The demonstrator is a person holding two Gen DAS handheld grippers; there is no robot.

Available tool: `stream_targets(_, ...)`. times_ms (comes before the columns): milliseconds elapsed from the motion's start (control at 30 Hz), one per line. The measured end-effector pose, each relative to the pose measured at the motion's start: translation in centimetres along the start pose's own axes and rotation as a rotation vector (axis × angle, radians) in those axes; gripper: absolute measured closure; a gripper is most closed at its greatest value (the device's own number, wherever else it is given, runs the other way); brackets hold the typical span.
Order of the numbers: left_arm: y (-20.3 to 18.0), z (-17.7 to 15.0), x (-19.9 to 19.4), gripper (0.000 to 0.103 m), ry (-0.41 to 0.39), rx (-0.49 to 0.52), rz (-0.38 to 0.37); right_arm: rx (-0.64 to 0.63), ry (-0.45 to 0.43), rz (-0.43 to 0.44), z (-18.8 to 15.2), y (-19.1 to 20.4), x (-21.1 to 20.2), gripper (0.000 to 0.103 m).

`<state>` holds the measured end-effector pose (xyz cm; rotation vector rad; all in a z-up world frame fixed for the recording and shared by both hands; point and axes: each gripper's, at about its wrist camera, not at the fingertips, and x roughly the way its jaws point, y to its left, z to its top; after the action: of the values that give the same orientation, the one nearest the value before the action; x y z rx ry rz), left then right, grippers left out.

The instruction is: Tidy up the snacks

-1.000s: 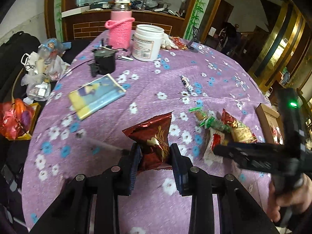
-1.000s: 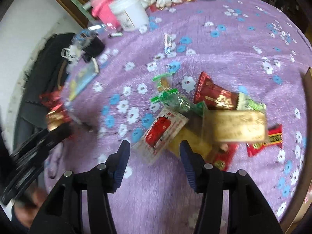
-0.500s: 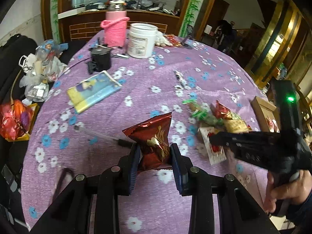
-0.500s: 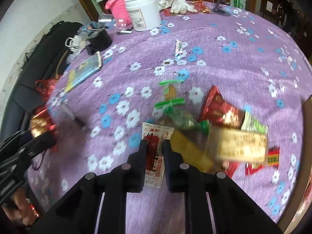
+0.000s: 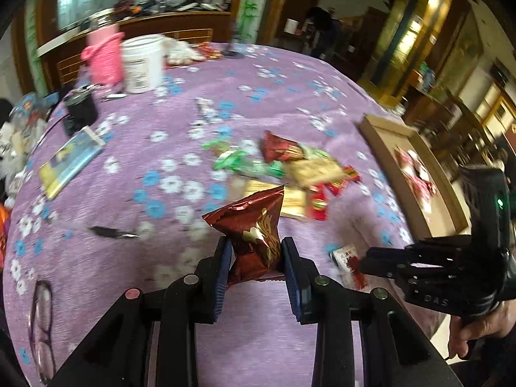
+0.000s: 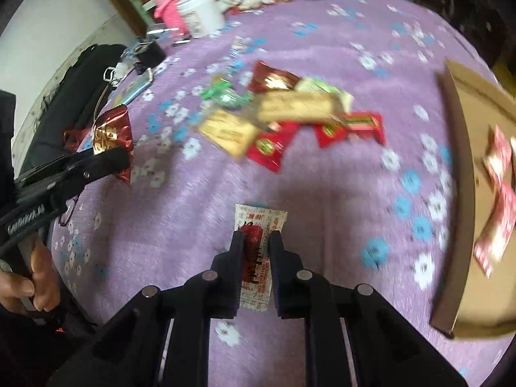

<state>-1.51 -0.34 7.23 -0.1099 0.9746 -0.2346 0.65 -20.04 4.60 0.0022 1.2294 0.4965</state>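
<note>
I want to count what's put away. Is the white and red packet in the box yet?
Not yet. The packet is pinched in the right tool above the purple cloth, left of the box.

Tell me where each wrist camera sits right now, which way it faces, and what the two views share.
Left wrist: on the left gripper, angled down over the purple tablecloth, gripping a dark red foil packet; right gripper and hand show.
Right wrist: on the right gripper, angled down, pinching a white-and-red sachet; left gripper shows.
Shared: snack pile, cardboard tray.
</note>
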Motion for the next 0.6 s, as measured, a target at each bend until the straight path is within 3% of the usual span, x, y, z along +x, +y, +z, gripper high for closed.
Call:
stream_targets(100, -1.7, 0.1, 0.1, 0.07, 0.0, 0.046, -0.017, 0.025, -0.019, -0.011, -0.6, -0.4, -0.7, 0.061)
stream_targets(167, -2.3, 0.1, 0.0, 0.07, -0.001, 0.06, -0.02, 0.022, -0.03, -0.018, -0.8, -0.3, -1.1, 0.054)
stream_targets(367, -2.2, 0.1, -0.2, 0.07, -0.001, 0.064, -0.017, 0.006, 0.013, -0.03, -1.6, 1.0, 0.6, 0.053)
stream_targets(433, -2.1, 0.0, -0.3, 0.07, 0.0, 0.065, -0.011, -0.022, 0.018, -0.045, -1.8, 1.8, 1.3, 0.058)
stream_targets(467, -2.0, -0.1, -0.3, 0.07, 0.002, 0.063, -0.01, -0.05, 0.015, -0.062, -1.9, 2.3, 1.5, 0.07)
stream_targets(600, -1.5, -0.3, -0.3, 0.07, 0.01, 0.057, -0.002, -0.156, -0.013, -0.14, -2.1, 4.0, 1.6, 0.089)
